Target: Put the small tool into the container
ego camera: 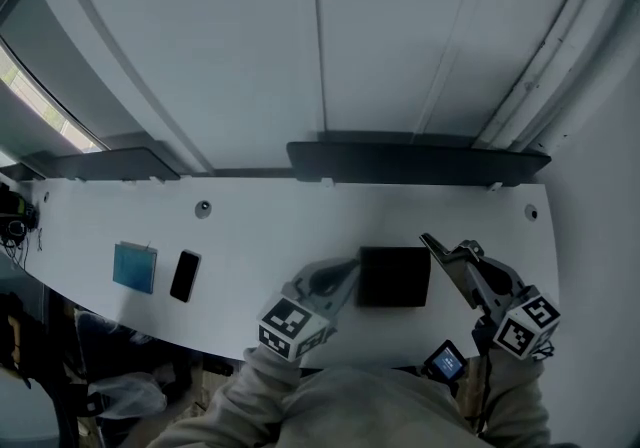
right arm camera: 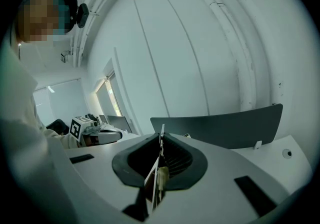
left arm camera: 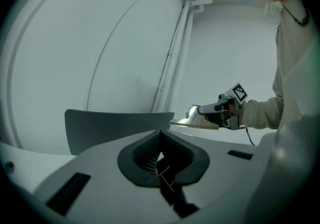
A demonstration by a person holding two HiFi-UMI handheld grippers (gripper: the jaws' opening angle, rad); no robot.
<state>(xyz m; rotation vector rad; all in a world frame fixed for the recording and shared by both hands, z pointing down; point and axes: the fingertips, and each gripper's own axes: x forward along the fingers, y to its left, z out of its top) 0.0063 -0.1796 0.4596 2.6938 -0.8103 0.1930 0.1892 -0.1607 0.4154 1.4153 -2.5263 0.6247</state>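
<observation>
While the black container sits near the worktop's front edge, the left gripper is closed empty and the right gripper pinches a thin pale sliver.

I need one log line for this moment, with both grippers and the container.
left gripper: shut, left of black container | right gripper: shut, right of it | held: nothing seen

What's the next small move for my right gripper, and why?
Probably shift the right gripper left, over the black container: its jaws look shut on a thin pale tool, and its tip sits just beyond the container's right edge. The left gripper lies at the container's left side.
</observation>
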